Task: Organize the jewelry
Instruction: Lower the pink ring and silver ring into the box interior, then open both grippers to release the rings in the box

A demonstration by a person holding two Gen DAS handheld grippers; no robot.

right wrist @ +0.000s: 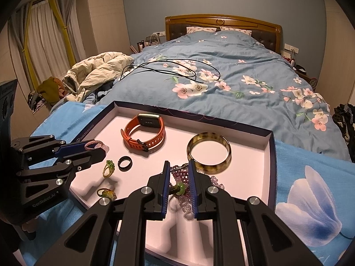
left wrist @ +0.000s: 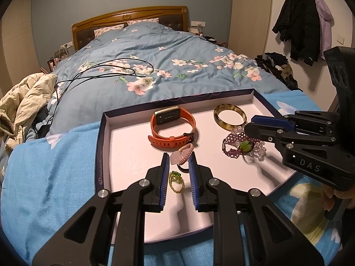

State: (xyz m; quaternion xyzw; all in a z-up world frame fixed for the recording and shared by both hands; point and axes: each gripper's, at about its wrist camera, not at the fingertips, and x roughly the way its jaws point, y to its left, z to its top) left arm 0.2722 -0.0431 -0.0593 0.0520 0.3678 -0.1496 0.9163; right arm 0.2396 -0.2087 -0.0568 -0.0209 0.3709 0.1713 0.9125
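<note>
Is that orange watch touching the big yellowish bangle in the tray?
Apart. In the right wrist view the orange watch and the bangle lie with a clear strip of bare pink tray floor between them; the left wrist view shows the same gap.

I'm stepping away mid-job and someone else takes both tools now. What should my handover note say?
Left tool: shut on the pink beaded ring, low over the tray.
Right tool: shut on the purple bead bracelet, which lies on the tray floor.
Loose in the tray: orange watch, bangle, black ring, green ring, amber ring.
Done: nothing visibly sorted.
Left: place both gripped pieces, then arrange the rest.
</note>
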